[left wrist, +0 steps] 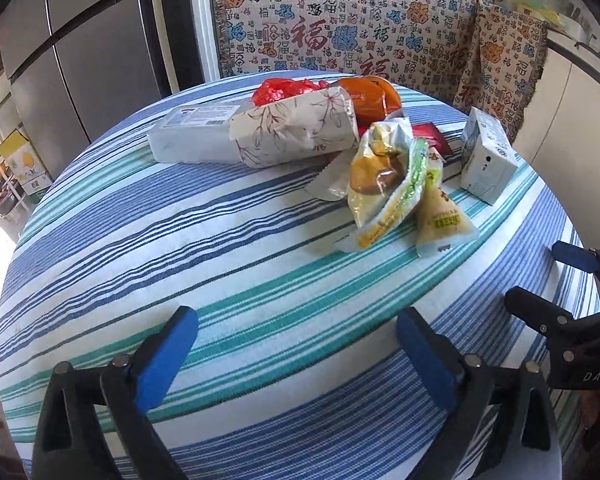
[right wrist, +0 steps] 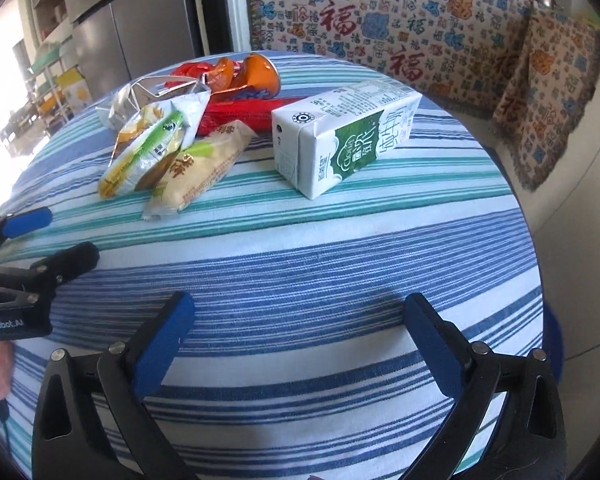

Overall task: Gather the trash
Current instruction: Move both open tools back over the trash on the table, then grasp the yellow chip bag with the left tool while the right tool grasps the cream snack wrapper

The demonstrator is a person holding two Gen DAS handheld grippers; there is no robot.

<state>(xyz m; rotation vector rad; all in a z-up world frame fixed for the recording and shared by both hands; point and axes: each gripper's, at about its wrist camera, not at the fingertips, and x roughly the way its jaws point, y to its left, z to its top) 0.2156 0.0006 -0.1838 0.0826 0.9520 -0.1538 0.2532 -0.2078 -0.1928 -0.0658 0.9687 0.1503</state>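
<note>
Both your left gripper (left wrist: 296, 344) and right gripper (right wrist: 300, 332) stand wide open, empty. The white-and-green rectangular milk carton (right wrist: 340, 136) lies ahead on the striped tablecloth (right wrist: 300, 248); probably light, stiff; grip its long flat sides.

The right gripper (right wrist: 298, 344), 2 blue-padded black fingers spread wide, hangs over a blue-and-teal striped tablecloth (right wrist: 320, 264). Ahead lie a white-and-green milk carton (right wrist: 340, 140) and crumpled yellow snack wrappers (right wrist: 168, 152).

A white-and-green milk carton (right wrist: 342, 136) lies on its side, just apart from crumpled snack wrappers (right wrist: 168, 152), a floral paper pack (left wrist: 296, 128) and an orange can (right wrist: 256, 74).
</note>
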